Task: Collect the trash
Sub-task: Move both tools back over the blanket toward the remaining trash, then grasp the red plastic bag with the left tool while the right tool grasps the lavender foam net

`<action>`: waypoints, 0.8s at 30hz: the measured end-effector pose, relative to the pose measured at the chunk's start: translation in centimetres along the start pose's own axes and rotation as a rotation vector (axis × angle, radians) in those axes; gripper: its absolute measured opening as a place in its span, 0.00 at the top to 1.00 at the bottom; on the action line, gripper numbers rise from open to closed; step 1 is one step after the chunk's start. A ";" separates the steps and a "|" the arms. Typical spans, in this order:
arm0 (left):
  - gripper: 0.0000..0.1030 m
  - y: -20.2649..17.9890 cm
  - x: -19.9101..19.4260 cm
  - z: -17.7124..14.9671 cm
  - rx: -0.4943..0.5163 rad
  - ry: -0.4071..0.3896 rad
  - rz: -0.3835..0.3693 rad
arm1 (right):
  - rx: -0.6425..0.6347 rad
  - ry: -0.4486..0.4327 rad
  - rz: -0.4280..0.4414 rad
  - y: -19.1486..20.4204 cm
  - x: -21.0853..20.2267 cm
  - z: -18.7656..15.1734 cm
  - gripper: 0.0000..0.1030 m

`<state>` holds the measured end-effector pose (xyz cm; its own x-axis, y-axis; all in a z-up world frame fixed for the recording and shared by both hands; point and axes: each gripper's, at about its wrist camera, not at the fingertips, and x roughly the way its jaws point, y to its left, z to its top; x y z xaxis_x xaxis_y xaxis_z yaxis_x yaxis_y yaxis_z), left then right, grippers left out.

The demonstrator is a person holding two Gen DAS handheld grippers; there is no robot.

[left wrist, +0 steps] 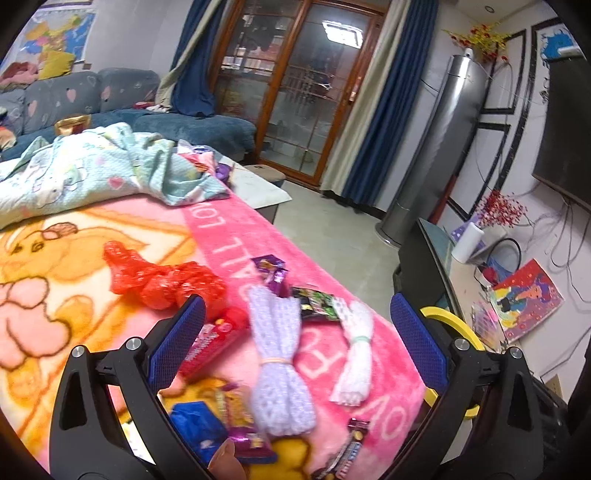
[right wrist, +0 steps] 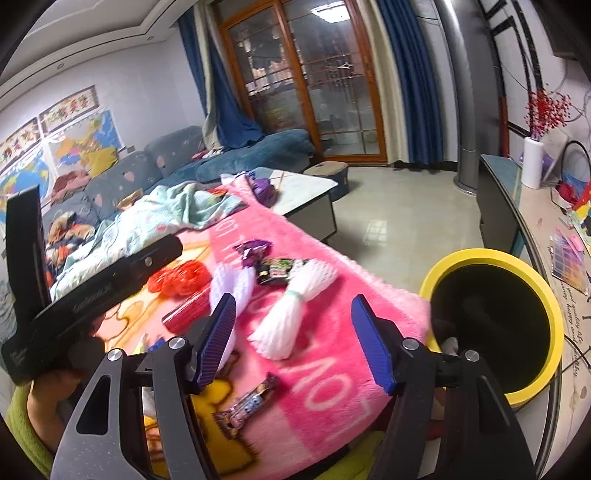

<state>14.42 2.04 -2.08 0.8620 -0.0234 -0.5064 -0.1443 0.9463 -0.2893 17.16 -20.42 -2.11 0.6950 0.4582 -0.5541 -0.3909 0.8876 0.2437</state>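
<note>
Where blanket (right wrist: 332,369) ends, yellow-rimmed bin (right wrist: 546,295), bare floor (right wrist: 399,221) beyond

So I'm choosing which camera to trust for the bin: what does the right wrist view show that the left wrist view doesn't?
Right wrist only: the whole mouth of the yellow bin, and the left gripper's body from outside.
Left wrist only: a blue wrapper close under the open left gripper.
Both: the white foam net, red bag, pink blanket.

Bright, even indoor light — a ceiling lamp (left wrist: 341,32) glares in the glass door (left wrist: 295,85). Fisheye bending curves the edges, with black vignetted corners. Nearby wrappers smear slightly — soft motion blur.
</note>
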 end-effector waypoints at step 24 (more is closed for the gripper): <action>0.11 12.9 0.2 1.5 -0.232 0.002 0.166 | -0.087 0.155 0.084 7.2 5.4 -1.5 0.39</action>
<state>13.46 14.69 -4.68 0.8164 0.1247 -0.5638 -0.3908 0.8380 -0.3807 17.15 -11.63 -4.54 0.5591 0.5121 -0.6520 -0.4990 0.8359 0.2285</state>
